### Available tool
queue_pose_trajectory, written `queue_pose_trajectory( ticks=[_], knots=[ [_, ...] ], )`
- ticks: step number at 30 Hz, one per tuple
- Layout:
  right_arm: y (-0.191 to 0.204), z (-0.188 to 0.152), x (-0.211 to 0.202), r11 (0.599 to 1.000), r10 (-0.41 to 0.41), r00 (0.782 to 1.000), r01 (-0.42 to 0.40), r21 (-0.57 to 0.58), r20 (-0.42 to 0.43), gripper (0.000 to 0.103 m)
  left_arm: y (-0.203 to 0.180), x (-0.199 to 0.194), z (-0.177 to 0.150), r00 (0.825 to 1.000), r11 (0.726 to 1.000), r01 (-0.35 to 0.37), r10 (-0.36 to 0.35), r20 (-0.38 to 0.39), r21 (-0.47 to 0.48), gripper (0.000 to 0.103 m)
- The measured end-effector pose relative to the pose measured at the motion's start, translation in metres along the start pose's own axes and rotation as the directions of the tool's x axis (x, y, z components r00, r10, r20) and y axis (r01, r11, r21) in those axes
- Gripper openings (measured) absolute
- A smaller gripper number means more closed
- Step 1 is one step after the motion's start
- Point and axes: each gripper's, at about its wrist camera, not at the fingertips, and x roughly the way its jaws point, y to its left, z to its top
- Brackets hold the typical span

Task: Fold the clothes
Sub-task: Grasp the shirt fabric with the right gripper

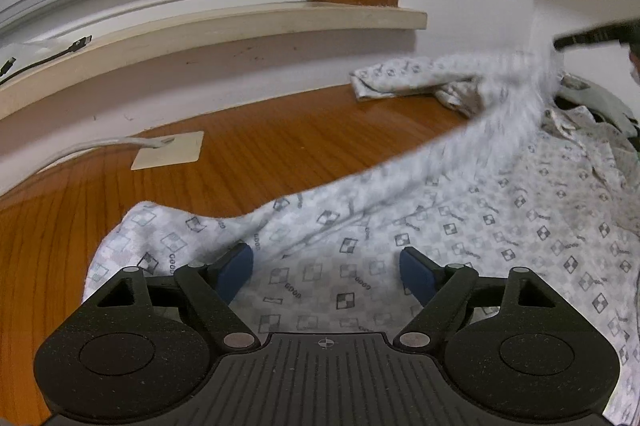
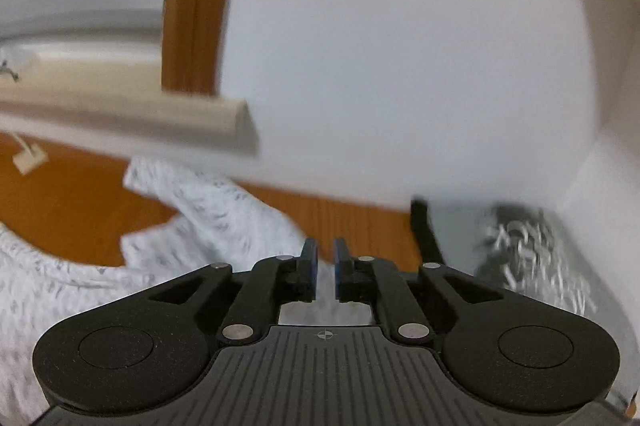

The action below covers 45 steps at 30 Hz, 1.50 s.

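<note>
A white shirt [image 1: 440, 226] printed with small grey checkered squares lies spread on the brown wooden table [image 1: 280, 145]. My left gripper [image 1: 326, 266] hovers low over its near part, blue pads wide apart, open, nothing between them. One edge of the shirt rises in a blurred strip to the upper right, toward a dark blurred shape [image 1: 592, 33]. In the right wrist view my right gripper [image 2: 326, 266] has its blue pads almost together with pale cloth showing in the narrow gap, shut on the shirt [image 2: 216, 209], which trails away to the left below it.
A cream window sill [image 1: 240, 21] with a black cable [image 1: 76, 45] runs along the back wall. A beige square pad [image 1: 168, 149] with a white cable lies on the table at left. A dark, silvery blurred object [image 2: 520, 246] sits at the right, by the wall corner.
</note>
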Motion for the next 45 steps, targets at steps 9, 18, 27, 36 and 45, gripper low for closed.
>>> queue_pose_trajectory(
  ticks=[9, 18, 27, 36, 45],
  knots=[
    [0.039, 0.001, 0.027, 0.977, 0.211, 0.977, -0.211, 0.02, 0.0, 0.04, 0.018, -0.016, 0.001, 0.998, 0.996, 0.037, -0.033, 0.054, -0.085, 0.084],
    [0.062, -0.011, 0.027, 0.949, 0.313, 0.95, -0.313, -0.032, -0.001, 0.04, 0.08, -0.036, 0.014, 0.998, 0.997, -0.004, 0.01, 0.064, -0.083, 0.064],
    [0.061, -0.027, 0.009, 0.905, 0.4, 0.916, -0.402, -0.143, -0.041, 0.042, 0.115, -0.034, 0.02, 0.999, 0.999, 0.014, -0.012, 0.039, -0.034, 0.07],
    [0.071, -0.027, -0.002, 0.851, 0.478, 0.878, -0.473, -0.228, -0.039, 0.044, 0.097, -0.034, 0.026, 0.999, 0.998, 0.037, -0.038, 0.025, 0.052, 0.07],
    [0.086, -0.036, 0.004, 0.834, 0.451, 0.886, -0.461, -0.304, -0.108, 0.044, 0.073, -0.027, 0.037, 0.996, 0.979, 0.086, -0.085, -0.015, 0.187, 0.057]
  ],
)
